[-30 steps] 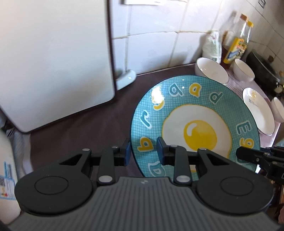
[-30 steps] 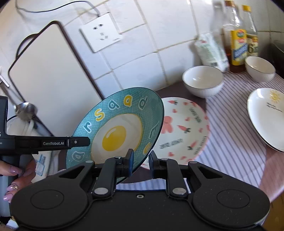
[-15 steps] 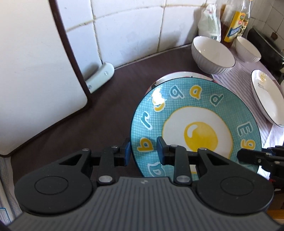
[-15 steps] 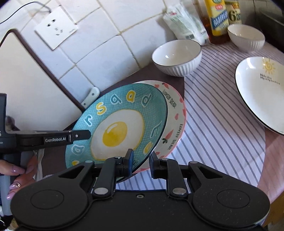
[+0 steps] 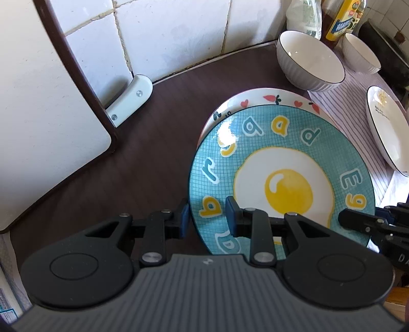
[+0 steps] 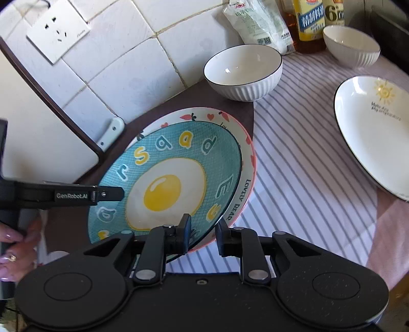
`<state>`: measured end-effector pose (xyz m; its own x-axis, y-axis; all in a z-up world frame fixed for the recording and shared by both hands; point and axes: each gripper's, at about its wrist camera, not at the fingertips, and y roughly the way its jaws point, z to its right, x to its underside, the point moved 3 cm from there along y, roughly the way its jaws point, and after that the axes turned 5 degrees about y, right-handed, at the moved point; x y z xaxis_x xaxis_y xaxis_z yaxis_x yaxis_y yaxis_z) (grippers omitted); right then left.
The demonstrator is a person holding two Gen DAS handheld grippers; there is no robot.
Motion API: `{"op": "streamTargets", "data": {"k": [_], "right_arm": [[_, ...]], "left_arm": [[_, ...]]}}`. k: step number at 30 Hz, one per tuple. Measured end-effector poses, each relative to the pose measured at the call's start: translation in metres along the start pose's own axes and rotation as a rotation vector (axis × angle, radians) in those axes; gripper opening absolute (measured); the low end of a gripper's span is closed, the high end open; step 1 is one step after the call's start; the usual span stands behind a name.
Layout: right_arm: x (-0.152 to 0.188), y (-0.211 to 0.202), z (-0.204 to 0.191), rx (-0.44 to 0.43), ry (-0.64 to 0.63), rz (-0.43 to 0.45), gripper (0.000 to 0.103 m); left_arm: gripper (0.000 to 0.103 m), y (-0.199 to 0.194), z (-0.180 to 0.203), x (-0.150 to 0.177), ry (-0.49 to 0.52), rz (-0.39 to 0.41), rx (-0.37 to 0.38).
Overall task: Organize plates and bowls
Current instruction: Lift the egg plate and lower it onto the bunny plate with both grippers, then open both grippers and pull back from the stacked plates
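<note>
A blue plate with a fried-egg picture [image 5: 288,191] [image 6: 163,189] lies over a white plate with carrots and hearts [image 5: 255,98] [image 6: 242,184] on the dark counter. It covers most of that plate. My left gripper [image 5: 207,219] is shut on the blue plate's near-left rim, and its finger [image 6: 110,194] shows from the side in the right wrist view. My right gripper [image 6: 203,231] straddles the opposite rim. Its jaws are opening, with a gap between the outer finger and the rim. Its tip [image 5: 358,222] shows at the right edge of the left wrist view.
A ribbed white bowl [image 6: 242,71] stands behind the plates, a smaller one [image 6: 351,46] further right. A white oval plate with a sun [image 6: 375,132] lies on the striped cloth [image 6: 294,178]. Oil bottles [image 6: 310,20] line the tiled wall. A white cutting board [image 5: 38,102] leans at the left.
Both grippers brought the blue plate down and over the carrot plate, from tilted in the air to lying on it. The right gripper's fingers have spread apart slightly.
</note>
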<state>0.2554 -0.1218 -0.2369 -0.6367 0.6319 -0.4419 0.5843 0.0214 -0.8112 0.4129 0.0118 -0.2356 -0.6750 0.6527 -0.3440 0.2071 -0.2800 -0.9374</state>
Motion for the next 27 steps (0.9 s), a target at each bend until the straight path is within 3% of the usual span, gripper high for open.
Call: {"op": "streamTargets", "data": {"k": [7,13,22,27], "right_arm": [[0.005,-0.002,-0.02,0.139,-0.125,0.014,0.032],[0.006,0.0,-0.023,0.205,-0.151,0.046,0.033],[0.008,0.003,-0.022,0.253,-0.241,0.087,0.035],[0.007,-0.004,-0.013,0.178,-0.196,0.106,0.034]], "left_arm": [[0.022,-0.001,-0.003,0.0,-0.012,-0.013,0.013],[0.019,-0.002,0.011,0.004,0.022,-0.006,-0.054],[0.015,-0.015,0.004,0.011,-0.04,0.002,-0.049],[0.014,-0.029,0.001,0.018,-0.041,0.002,-0.057]]}}
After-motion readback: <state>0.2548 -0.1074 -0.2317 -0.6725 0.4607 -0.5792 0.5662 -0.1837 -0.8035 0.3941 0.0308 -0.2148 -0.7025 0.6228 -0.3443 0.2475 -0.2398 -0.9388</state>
